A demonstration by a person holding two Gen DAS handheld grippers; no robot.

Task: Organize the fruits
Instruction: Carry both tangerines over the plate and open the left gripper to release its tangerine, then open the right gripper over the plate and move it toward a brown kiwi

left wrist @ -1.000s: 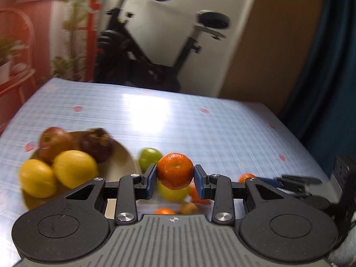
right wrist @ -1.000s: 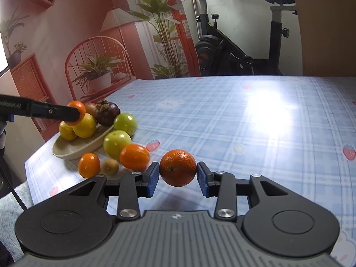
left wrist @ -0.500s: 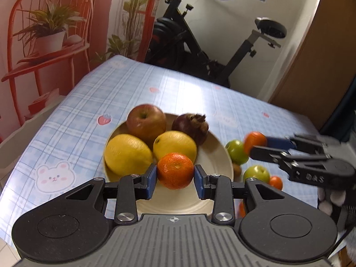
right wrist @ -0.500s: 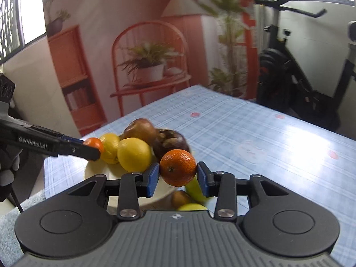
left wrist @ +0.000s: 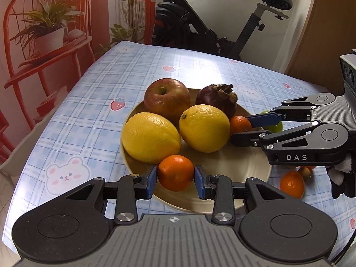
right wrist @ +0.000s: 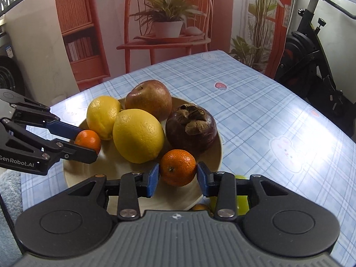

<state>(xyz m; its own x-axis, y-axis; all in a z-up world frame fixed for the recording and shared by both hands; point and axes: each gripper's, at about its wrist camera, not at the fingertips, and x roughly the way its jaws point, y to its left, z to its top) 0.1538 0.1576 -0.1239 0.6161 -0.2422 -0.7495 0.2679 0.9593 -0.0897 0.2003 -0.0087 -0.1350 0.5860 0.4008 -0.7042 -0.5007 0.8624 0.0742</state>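
You are bringing two tangerines to the plate [left wrist: 255, 173]; your left gripper [left wrist: 175, 179] is pinching one tangerine [left wrist: 175, 173] over the near rim; your right gripper [right wrist: 178, 175] is pinching another tangerine [right wrist: 178, 167] beside the lemon [right wrist: 138, 135], perhaps already touching down; next, spread both jaws gently.

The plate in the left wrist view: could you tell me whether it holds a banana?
No, the plate holds an apple, two lemons, and a mangosteen, but no banana.

left tongs [left wrist: 175, 179] | tangerine [left wrist: 175, 172] lowered into plate [left wrist: 244, 169] | right tongs [right wrist: 178, 176] | mandarin [right wrist: 178, 167] lowered beside mangosteen [right wrist: 191, 128]
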